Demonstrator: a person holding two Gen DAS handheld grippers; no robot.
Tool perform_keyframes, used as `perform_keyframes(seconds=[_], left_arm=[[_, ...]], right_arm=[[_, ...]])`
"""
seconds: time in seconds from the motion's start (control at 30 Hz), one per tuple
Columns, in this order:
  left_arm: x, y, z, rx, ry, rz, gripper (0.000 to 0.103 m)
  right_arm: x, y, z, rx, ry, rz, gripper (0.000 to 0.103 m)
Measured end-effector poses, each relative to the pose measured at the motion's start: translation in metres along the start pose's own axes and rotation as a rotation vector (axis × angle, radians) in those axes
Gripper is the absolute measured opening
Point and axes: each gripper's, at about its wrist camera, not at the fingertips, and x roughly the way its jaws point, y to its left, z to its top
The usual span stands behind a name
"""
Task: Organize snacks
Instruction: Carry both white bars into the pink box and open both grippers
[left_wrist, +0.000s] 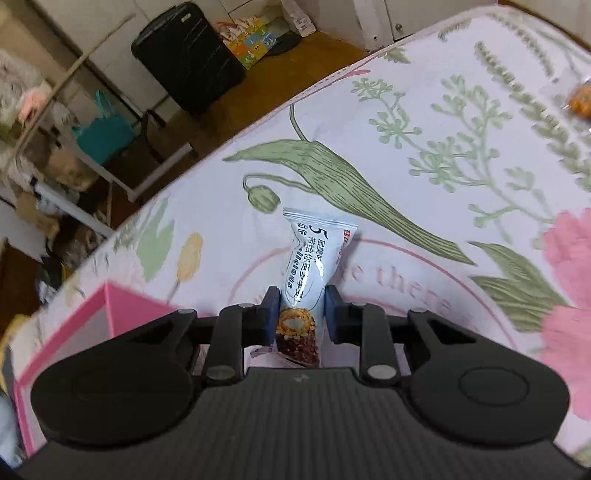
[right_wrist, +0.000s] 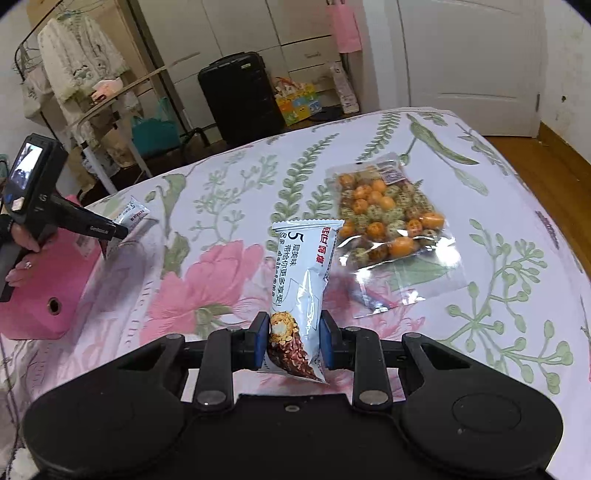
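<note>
Currently I count two white wrapped snack bars, one in each gripper. My left gripper (left_wrist: 301, 310) has its jaws closed on the first snack bar (left_wrist: 314, 258), pinched near its lower end, the wrapper pointing forward above the floral tablecloth (left_wrist: 443, 155). My right gripper (right_wrist: 291, 341) holds the second snack bar (right_wrist: 301, 280) the same way, jaws clamped on its lower part, the bar raised off the cloth. From the right wrist view I see the left gripper at the far left, its bar above one pink box (right_wrist: 48, 280); the left wrist view shows that box's open rim just beside the gripper. I count one clear bag of orange and speckled nuts (right_wrist: 384, 218) lying flat on the cloth, just beyond the right bar. One black suitcase (right_wrist: 240, 96) stands on the floor behind the table.
</note>
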Motion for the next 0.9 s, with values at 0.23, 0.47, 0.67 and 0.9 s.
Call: perform_keyframes(seconds=[0.23,0.47,0.67,0.9], left_arm=[[-0.042,0.001,-0.032,-0.069,0.038,-0.138,0.025],[-0.094,-0.001,-0.064,-0.091,0.021,-0.262,0.025],[-0.128,-0.003,-0.088,-0.066,0.062,-0.341,0.025],[-0.155,0.013,-0.120,-0.124,0.130,-0.397,0.024]], right_arm=[[-0.003,0.014,0.001,0.026,0.038,0.110,0.032],[-0.008,0.032,0.001,0.023,0.090,0.187,0.032],[-0.018,0.059,-0.002,-0.018,0.146,0.229,0.033],[-0.031,0.099,-0.004,-0.107,0.190,0.279,0.033]])
